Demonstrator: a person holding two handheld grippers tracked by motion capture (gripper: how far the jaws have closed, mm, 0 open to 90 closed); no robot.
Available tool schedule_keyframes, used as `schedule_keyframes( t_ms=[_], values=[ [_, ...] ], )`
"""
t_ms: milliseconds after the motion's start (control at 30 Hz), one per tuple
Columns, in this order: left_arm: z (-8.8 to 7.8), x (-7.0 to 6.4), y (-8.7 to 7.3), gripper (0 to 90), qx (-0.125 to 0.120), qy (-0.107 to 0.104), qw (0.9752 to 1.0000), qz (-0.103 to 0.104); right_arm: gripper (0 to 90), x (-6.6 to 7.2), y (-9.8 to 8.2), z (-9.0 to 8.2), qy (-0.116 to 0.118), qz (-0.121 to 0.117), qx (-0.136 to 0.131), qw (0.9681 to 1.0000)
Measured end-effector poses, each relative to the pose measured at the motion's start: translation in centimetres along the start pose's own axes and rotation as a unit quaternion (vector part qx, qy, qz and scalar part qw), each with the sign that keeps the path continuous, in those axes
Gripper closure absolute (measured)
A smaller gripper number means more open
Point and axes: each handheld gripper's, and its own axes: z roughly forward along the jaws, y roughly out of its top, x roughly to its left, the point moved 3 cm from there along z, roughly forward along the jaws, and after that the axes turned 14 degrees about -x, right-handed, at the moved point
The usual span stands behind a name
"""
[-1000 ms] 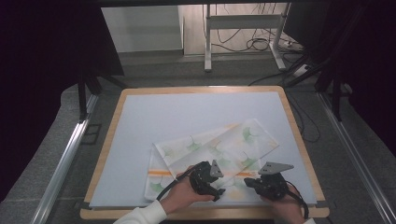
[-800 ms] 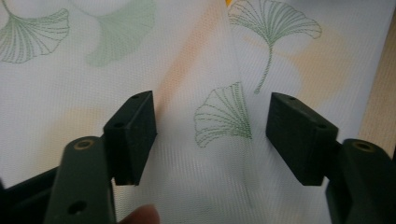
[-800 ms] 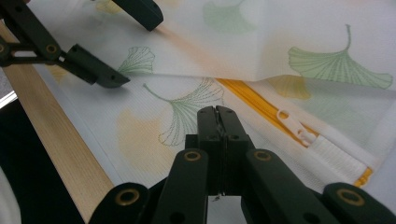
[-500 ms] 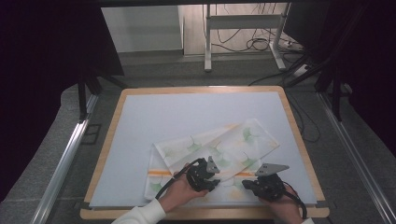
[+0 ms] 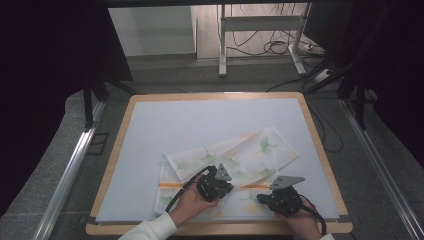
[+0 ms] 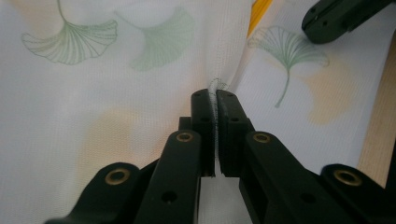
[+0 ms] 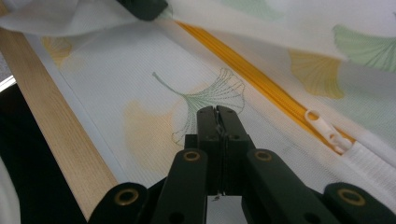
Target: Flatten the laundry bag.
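Note:
A white mesh bag (image 5: 240,155) printed with green and yellow ginkgo leaves lies crumpled on the near half of the table, its orange zipper (image 5: 170,184) running across. My left gripper (image 5: 230,188) has just been closing and now pinches a raised fold of the bag (image 6: 154,70) between its shut jaws (image 6: 215,100). My right gripper (image 5: 260,198) points left along the front edge. In the right gripper view its jaws (image 7: 216,113) are shut on the mesh (image 7: 140,84), just short of the zipper (image 7: 252,77) and its white pull (image 7: 322,126).
The pale mat (image 5: 200,125) sits on a board with a wooden rim (image 5: 115,165); that rim (image 7: 56,126) runs close by my right gripper. Metal rails (image 5: 65,175) flank the table. A stand and cables (image 5: 270,45) are on the floor beyond.
The left gripper's jaws went from wide to shut, gathering a fold of the bag between them. Both hands stayed nearly in place, and the right gripper stayed shut.

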Motion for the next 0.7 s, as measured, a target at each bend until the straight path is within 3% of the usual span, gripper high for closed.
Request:
schedule_keyframes(
  t_ms=[367,700],
  values=[
    [-1.5,0.7,0.6,89.2,-0.03,0.005,0.9995,-0.002,88.2,-0.3,-0.1,0.0,-0.003,-0.001,0.001,1.0],
    [-2.5,2.1,1.1,89.3,-0.052,0.014,0.9983,-0.023,88.2,-0.4,-0.1,-0.1,0.004,0.0,0.001,1.0]
  ],
)
